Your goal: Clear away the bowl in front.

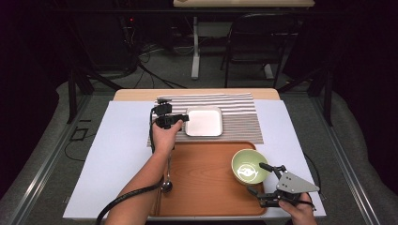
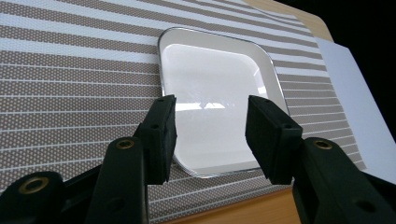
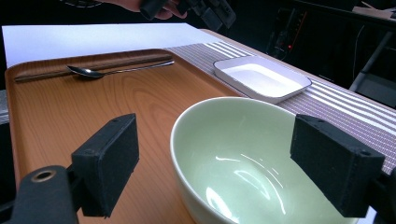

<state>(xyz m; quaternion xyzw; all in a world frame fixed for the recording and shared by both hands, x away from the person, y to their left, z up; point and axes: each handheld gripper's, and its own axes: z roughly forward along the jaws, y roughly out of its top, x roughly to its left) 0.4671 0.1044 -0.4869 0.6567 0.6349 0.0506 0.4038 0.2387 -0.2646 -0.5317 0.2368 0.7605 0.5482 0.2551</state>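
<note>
A white square plate [image 1: 203, 122] lies on the striped placemat [image 1: 239, 101]. My left gripper [image 1: 183, 118] hovers at the plate's left edge, pointing toward it. In the left gripper view it [image 2: 210, 128] stands open with nothing between its pads, and the plate [image 2: 215, 93] lies just beyond them. A pale green bowl [image 1: 248, 166] sits at the right of the wooden tray [image 1: 206, 187]. My right gripper [image 1: 256, 179] is at the bowl's near right side. It [image 3: 224, 158] is open wide, its pads on either side of the bowl [image 3: 243, 158] and apart from the rim.
A metal spoon [image 3: 88, 72] and a long dark stick [image 3: 51, 73] lie along the tray's left edge, under the left forearm [image 1: 145, 180]. White paper [image 1: 117, 140] covers the table around the tray and mat. The left gripper's cable trails off the front edge.
</note>
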